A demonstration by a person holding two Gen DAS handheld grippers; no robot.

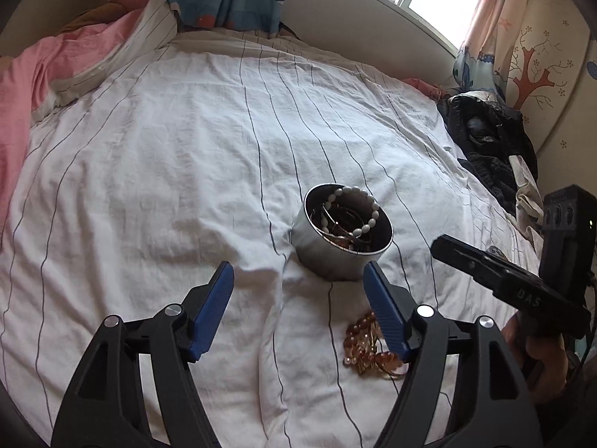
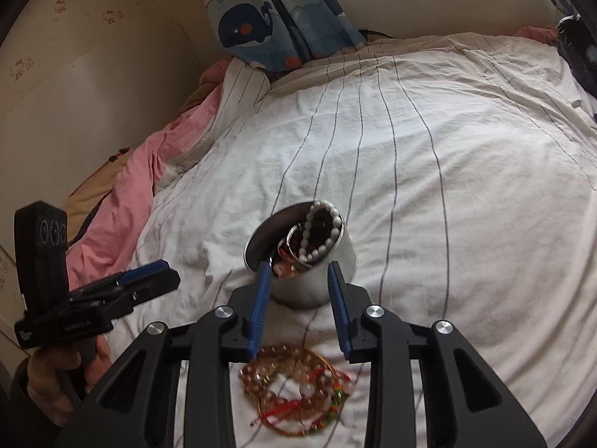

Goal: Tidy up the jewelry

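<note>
A round metal tin (image 1: 321, 257) stands on the striped white bedsheet, tilted a little in the soft bedding. It holds a white bead bracelet (image 1: 360, 205) and thin bangles. A loose pile of amber bead bracelets (image 1: 360, 339) lies on the sheet in front of it; in the right wrist view that pile (image 2: 294, 384) also shows red cord and a gold bangle. My left gripper (image 1: 297, 270) is open wide above the sheet, just short of the tin, nothing between its pads. My right gripper (image 2: 299, 266) is open over the pile, its tips near the tin's (image 2: 317, 287) front wall, not pressing on it.
A pink quilt (image 1: 22, 86) is bunched along the bed's left side. Dark clothes (image 1: 485, 134) lie heaped at the right edge. A whale-print curtain (image 2: 261, 26) hangs at the head of the bed. A hand (image 2: 56, 377) grips the left gripper's handle.
</note>
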